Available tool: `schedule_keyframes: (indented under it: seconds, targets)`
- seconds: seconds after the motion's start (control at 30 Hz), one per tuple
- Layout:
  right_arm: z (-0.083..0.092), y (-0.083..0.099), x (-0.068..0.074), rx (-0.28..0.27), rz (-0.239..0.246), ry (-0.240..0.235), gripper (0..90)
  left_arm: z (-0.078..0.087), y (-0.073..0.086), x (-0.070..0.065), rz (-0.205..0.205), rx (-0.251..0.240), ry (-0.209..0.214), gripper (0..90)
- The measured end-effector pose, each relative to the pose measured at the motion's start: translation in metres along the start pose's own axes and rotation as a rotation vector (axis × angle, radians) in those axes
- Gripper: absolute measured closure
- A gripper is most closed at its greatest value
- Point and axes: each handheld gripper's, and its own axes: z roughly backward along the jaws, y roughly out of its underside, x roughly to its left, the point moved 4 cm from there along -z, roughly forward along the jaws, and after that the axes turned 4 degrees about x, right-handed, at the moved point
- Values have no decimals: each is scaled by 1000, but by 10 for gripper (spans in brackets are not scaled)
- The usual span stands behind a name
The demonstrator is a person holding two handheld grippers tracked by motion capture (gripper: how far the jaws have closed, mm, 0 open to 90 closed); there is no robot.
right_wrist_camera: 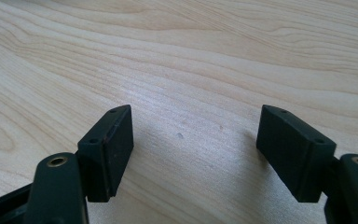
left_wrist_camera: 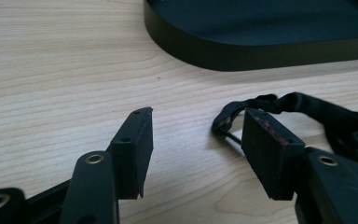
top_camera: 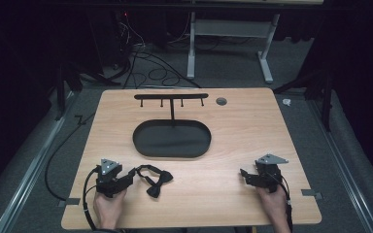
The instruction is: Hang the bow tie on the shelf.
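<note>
We hold the left gripper low over the near left part of the wooden table, its jaws spread with bare wood between them, and the black bow tie lies just beside its right jaw, its strap curling past the jaw's tip. Behind the bow tie sits the black oval tray. Our right gripper rests well apart at the near right, jaws wide over bare wood.

Black bow tie with strap, lying flat on wooden table, near front-left edge
</note>
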Motion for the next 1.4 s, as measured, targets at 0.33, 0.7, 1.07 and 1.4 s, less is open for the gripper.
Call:
schedule_keyframes:
  seconds: [0.33, 0.7, 1.07, 1.4]
  targets:
    - [0, 0, 0, 0, 0, 0, 286, -10, -4, -14, -23, 27, 31, 463]
    - [0, 0, 0, 0, 0, 0, 286, -27, -2, -17, -32, 88, 30, 603]
    - [0, 0, 0, 0, 1, 0, 286, -31, 1, -19, -106, 103, -21, 751]
    - [0, 0, 0, 0, 1, 0, 286, -31, 1, -19, -119, 92, -18, 858]
